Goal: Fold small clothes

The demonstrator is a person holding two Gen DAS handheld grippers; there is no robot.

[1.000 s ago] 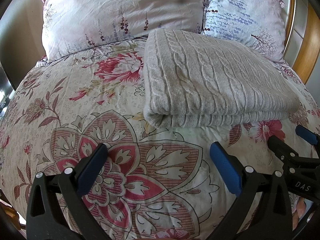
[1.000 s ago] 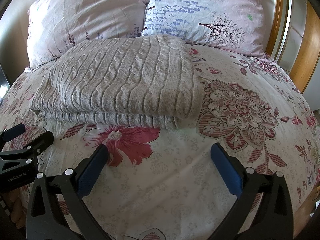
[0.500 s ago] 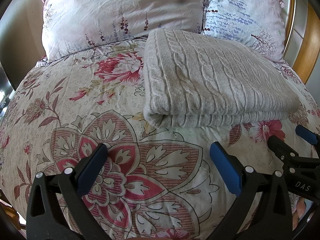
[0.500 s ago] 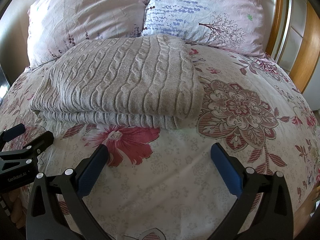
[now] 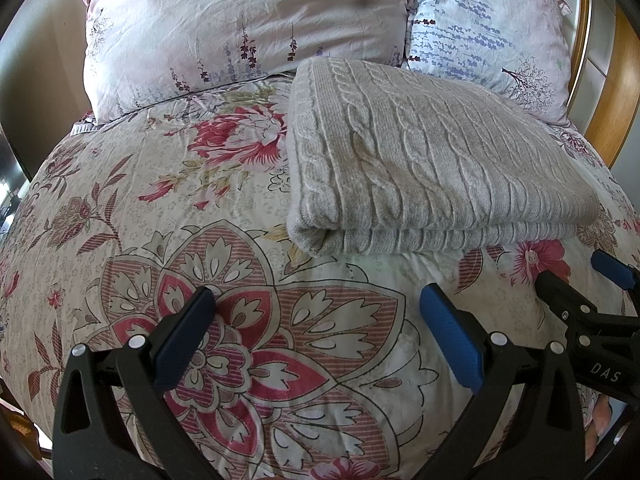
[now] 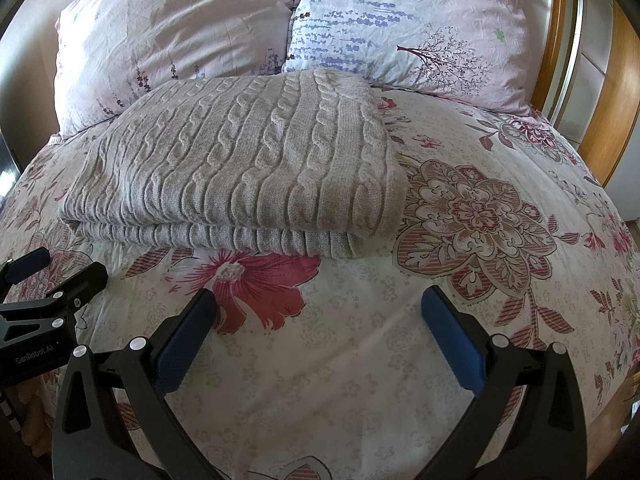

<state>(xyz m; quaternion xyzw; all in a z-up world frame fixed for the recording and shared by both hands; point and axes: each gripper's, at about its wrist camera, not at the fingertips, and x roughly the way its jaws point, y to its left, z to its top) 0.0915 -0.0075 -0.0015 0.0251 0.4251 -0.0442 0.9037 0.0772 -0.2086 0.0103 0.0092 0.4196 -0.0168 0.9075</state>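
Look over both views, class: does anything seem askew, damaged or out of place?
Nothing stands out. The grey cable-knit sweater lies folded flat on the floral duvet, edges roughly aligned. Left claw and right claw are open, empty, short of it.

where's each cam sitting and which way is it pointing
Left wrist: on the left gripper, low over the floral duvet, facing the pillows; its own open fingers show, the right gripper at far right.
Right wrist: on the right gripper, facing likewise; open fingers, left gripper at far left.
Shared: folded grey cable-knit sweater, duvet, pillows.
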